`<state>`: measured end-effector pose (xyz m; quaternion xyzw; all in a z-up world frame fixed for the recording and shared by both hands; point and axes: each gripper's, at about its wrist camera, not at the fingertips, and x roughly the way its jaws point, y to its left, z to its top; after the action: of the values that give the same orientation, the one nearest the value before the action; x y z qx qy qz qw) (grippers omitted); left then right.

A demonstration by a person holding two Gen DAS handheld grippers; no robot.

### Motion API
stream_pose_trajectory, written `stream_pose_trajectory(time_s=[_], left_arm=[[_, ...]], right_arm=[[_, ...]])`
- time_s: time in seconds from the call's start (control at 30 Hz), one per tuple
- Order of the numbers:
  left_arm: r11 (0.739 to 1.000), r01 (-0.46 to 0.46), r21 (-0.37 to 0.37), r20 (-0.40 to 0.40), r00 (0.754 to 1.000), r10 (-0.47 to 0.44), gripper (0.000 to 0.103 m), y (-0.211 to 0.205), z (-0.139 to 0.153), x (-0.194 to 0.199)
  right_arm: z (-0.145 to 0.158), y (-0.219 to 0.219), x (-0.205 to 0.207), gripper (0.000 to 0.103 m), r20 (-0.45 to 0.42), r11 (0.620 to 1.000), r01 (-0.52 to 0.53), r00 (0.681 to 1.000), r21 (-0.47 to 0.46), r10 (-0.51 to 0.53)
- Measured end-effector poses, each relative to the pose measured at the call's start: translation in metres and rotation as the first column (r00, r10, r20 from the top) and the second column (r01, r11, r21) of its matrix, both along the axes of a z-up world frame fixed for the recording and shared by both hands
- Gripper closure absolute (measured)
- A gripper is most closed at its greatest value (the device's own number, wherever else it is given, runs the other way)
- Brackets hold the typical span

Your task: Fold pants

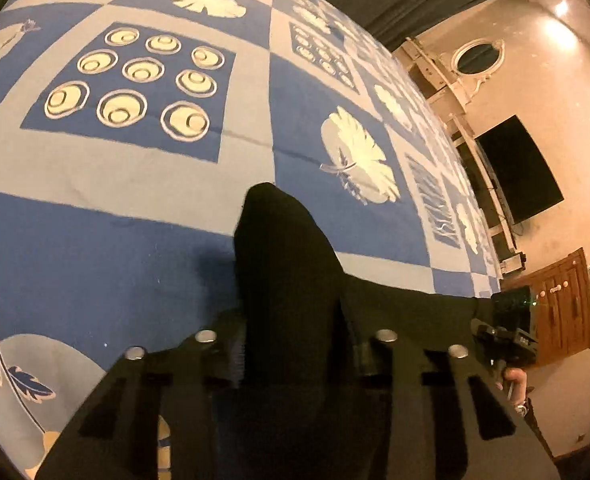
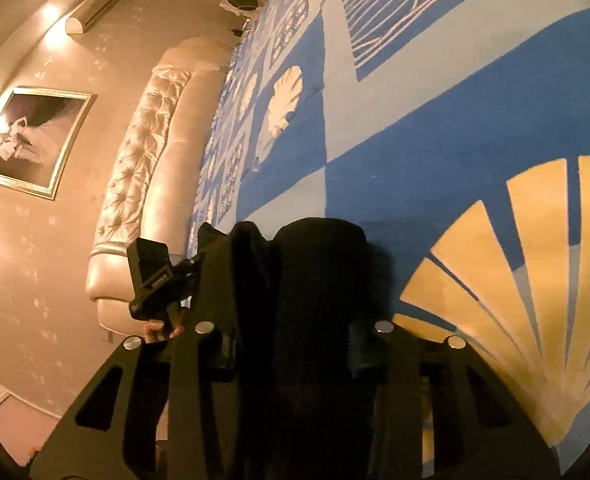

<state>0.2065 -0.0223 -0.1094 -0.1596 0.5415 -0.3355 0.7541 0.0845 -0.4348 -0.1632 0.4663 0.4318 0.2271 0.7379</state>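
Two fisheye views over a bed (image 1: 135,184) with a blue patterned cover. The black pants (image 1: 283,264) hang stretched between the two tools. The left hand-held gripper (image 1: 291,344) is clamped on a bunch of the cloth at lower centre. From there the cloth's long axis runs to the lower right of the frame. The right hand-held gripper (image 2: 291,336) pinches the other end. Black cloth hides the fingertips, and the rest of the garment is cut off.

A blue patchwork bedspread (image 1: 135,208) with cream leaf and circle prints covers the bed below a tufted cream headboard (image 2: 143,168), with a framed picture (image 2: 35,140), a dark television (image 1: 523,168), an oval mirror (image 1: 477,56) and a wooden cabinet (image 1: 563,304) along the walls.
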Motion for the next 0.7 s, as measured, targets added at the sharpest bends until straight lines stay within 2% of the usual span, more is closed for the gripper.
stream_pose_trajectory(time_s=[0.1, 0.27, 0.53, 0.7], left_arm=[[0.999, -0.01, -0.033, -0.002, 1.0, 0.01, 0.074, 0.004, 0.005, 0.005], [0.999, -0.029, -0.017, 0.054, 0.998, 0.03, 0.074, 0.003, 0.017, 0.018], [0.998, -0.064, -0.022, 0.011, 0.998, 0.065, 0.074, 0.002, 0.007, 0.055], [0.998, -0.062, -0.033, -0.004, 0.998, 0.062, 0.071, 0.002, -0.003, 0.059]], right_arm=[[0.006, 0.0, 0.005, 0.071, 0.03, 1.0, -0.002, 1.0, -0.006, 0.002], [0.006, -0.002, 0.02, 0.071, 0.051, 1.0, 0.012, 0.999, 0.003, -0.012], [0.001, -0.002, 0.053, 0.071, 0.058, 0.999, 0.03, 0.998, 0.027, -0.032], [-0.012, -0.007, 0.054, 0.072, 0.048, 0.996, 0.048, 0.998, 0.07, -0.051]])
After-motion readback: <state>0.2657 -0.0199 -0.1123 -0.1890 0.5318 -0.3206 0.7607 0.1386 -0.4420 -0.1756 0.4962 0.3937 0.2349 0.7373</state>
